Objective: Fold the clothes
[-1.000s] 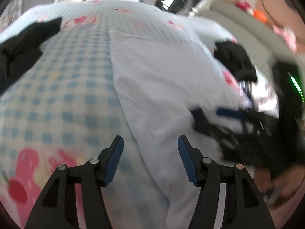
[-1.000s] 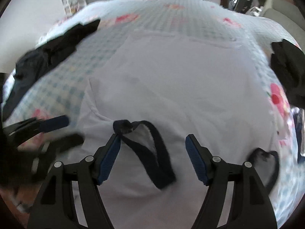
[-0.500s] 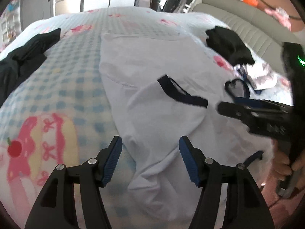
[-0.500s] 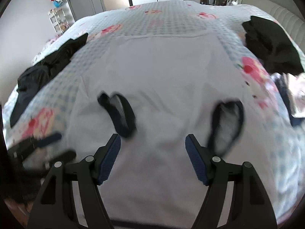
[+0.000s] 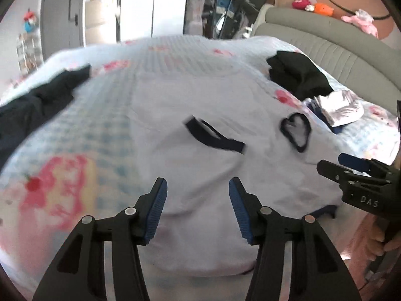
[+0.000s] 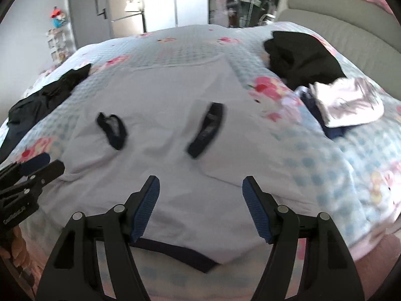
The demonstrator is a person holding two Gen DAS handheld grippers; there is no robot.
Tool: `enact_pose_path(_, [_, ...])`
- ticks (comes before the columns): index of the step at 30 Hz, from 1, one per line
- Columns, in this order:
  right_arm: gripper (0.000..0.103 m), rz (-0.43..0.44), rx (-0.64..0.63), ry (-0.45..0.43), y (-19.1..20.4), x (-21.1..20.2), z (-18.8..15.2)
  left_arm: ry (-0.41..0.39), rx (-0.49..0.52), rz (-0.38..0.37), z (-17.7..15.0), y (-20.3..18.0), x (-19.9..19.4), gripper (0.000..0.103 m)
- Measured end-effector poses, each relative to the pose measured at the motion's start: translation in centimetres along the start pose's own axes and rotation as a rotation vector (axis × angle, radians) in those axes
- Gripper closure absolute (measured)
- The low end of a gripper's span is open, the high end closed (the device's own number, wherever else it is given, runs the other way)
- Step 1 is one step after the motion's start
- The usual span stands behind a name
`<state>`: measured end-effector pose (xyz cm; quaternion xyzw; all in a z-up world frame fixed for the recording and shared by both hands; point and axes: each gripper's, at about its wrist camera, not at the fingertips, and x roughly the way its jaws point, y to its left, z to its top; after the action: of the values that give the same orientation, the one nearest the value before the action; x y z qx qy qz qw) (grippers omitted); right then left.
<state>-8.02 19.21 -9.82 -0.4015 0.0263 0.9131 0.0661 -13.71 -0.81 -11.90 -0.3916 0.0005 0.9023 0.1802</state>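
Left gripper [image 5: 197, 209]: jaws closing, nothing between the pads. Right gripper [image 6: 200, 207]: jaws apart, empty. Both hover over the near edge of the bed [image 6: 325, 165], where the white shirt [image 6: 165, 115] lies spread, apparently sleeves folded inward. Dark garments [image 6: 300, 55] occupy both side edges.

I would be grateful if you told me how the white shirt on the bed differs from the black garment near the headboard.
The white shirt lies spread flat across the middle of the bed; the black garment sits bunched in a heap near the headboard. The white shirt has dark-trimmed sleeve openings; the black garment looks uniformly dark. Both rest on the checked bedspread, untouched by either gripper.
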Motion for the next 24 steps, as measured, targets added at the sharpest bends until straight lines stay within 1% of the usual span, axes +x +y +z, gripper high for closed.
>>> enact_pose_path(3, [0.033, -0.011, 0.026, 0.032, -1.8, 0.0, -0.8, 0.062, -0.011, -0.004, -1.7, -1.4, 0.6, 0.049])
enact_pose_path(5, [0.033, -0.003, 0.042, 0.057, -2.6, 0.1, -1.6, 0.075, 0.000, 0.023, -2.7, -1.9, 0.8, 0.049])
enact_pose_path(7, [0.033, -0.011, 0.003, 0.094, -2.6, 0.8, -2.9, 0.084, 0.007, 0.053, -3.4, -2.0, 0.7, 0.049])
enact_pose_path(9, [0.033, -0.018, -0.031, 0.122, -2.7, 1.4, -4.0, 0.086, -0.016, 0.057, -3.6, -1.9, 0.4, 0.047])
enact_pose_path(10, [0.033, -0.020, -0.044, 0.132, -2.7, 1.8, -4.5, 0.082, -0.031, 0.063, -3.8, -1.7, 0.1, 0.047])
enact_pose_path(14, [0.033, 0.003, -0.025, 0.089, -3.4, 0.4, -4.5, 0.063, -0.086, 0.075, -4.8, -0.7, -1.3, 0.044])
enact_pose_path(16, [0.033, 0.013, 0.010, 0.055, -4.3, -0.5, -4.5, 0.040, -0.146, 0.038, -5.4, 0.2, -2.5, 0.044])
enact_pose_path(18, [0.033, 0.000, 0.042, 0.013, -5.2, -1.3, -4.7, 0.004, -0.211, 0.013, -5.7, 1.3, -3.9, 0.044])
enact_pose_path(21, [0.033, -0.019, 0.076, 0.015, -6.1, -1.1, -4.9, -0.044, -0.260, 0.006, -5.8, 2.5, -5.2, 0.044])
enact_pose_path(24, [0.033, -0.028, 0.114, 0.038, -6.8, -0.5, -4.9, -0.070, -0.283, 0.034, -5.5, 3.0, -5.8, 0.044])
